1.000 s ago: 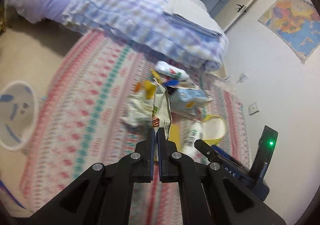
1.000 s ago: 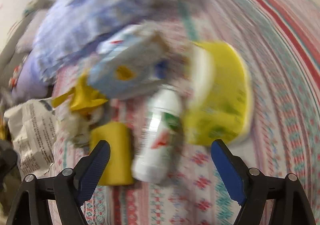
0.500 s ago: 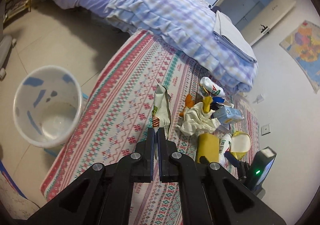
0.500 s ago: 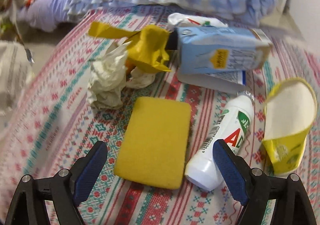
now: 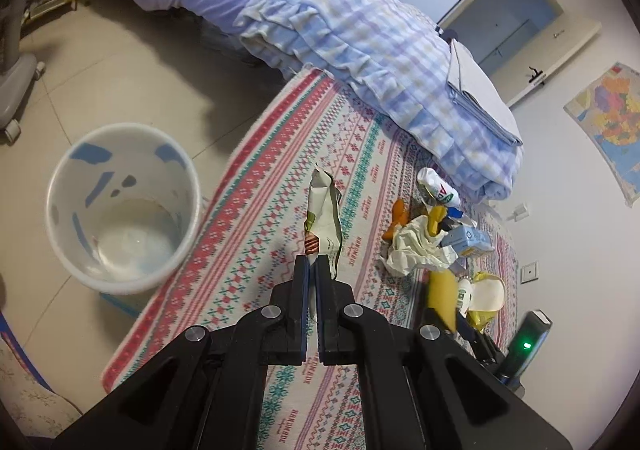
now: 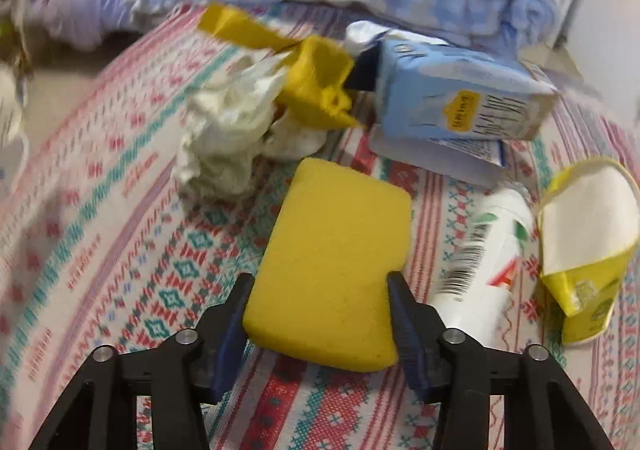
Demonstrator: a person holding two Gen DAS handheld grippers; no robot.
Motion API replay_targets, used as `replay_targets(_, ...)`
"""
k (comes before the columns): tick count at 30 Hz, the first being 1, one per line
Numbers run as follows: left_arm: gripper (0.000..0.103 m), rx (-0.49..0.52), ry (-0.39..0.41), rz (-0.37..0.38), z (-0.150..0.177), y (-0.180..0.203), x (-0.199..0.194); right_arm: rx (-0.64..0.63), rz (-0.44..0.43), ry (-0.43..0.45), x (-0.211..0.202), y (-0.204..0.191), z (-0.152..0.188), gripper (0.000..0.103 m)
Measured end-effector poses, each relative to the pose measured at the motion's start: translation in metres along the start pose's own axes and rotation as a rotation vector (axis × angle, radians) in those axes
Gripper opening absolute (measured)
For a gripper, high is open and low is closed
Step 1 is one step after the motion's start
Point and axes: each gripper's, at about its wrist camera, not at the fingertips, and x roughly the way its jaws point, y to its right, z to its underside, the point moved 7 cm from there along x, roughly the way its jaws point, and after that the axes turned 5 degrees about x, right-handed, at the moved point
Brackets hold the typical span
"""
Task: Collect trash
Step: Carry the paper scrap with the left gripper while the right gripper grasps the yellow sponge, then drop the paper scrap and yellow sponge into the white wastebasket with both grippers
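Observation:
My left gripper (image 5: 312, 264) is shut on a crumpled white snack wrapper (image 5: 324, 215) and holds it above the patterned rug, to the right of an empty white bin (image 5: 120, 205). My right gripper (image 6: 320, 282) has closed on a yellow sponge (image 6: 332, 262) with a finger touching each side. Beyond it lie crumpled white paper (image 6: 228, 129), yellow wrapper scraps (image 6: 316, 85), a blue carton (image 6: 460, 101), a white bottle (image 6: 484, 266) and a yellow paper cup (image 6: 584, 238). The trash pile also shows in the left wrist view (image 5: 432, 242).
A bed with a blue checked quilt (image 5: 360, 45) borders the rug (image 5: 256, 246) at the back. Tiled floor (image 5: 120, 81) lies left of the rug. A chair base with casters (image 5: 12, 89) stands at the far left. A wall (image 5: 568, 209) is on the right.
The left gripper has carried the wrapper away from the pile toward the bin. The right gripper has moved in and closed its fingers around the yellow sponge.

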Motion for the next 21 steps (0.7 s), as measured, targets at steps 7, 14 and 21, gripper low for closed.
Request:
replay_targets(7,0.003,-0.073,-0.017,0.016,-0.005,-0.025,-0.008,0.038,-0.098,0.107,-0.026,-0.002,-0.014,0.054)
replay_targets(14,0.003,-0.178,0.002,-0.041,-0.029,-0.077,-0.026,0.026,-0.145,0.134,-0.041,-0.028,-0.005,0.054)
replay_targets(21,0.003,-0.301,-0.005,-0.049,-0.032,-0.122,-0.028,0.012,-0.236,0.170,-0.063,-0.080,-0.009,0.054)
